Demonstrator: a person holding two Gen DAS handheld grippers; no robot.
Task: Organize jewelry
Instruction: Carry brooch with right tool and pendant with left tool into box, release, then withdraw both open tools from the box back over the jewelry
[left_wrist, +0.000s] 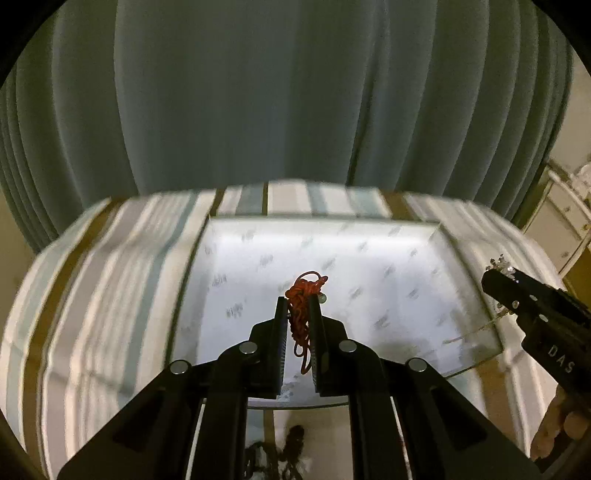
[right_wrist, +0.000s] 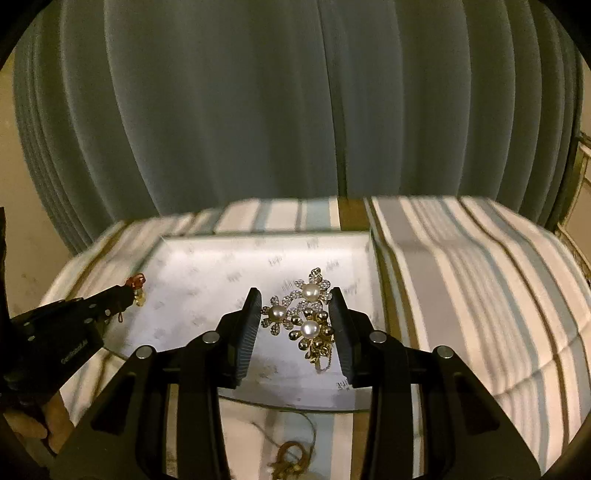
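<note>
Orange tangled cord (left_wrist: 300, 314) pinched in left gripper (left_wrist: 299, 301); pearl-flower brooch (right_wrist: 303, 314), perhaps loosely, between right gripper (right_wrist: 294, 295) pads.

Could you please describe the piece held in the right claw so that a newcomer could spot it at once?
Start at the white tray on the striped cloth. Above its right side, the right claw grips a gold brooch of rhinestone flowers with three pearl centres. The left claw's piece is a plain tangle of red cord.
</note>
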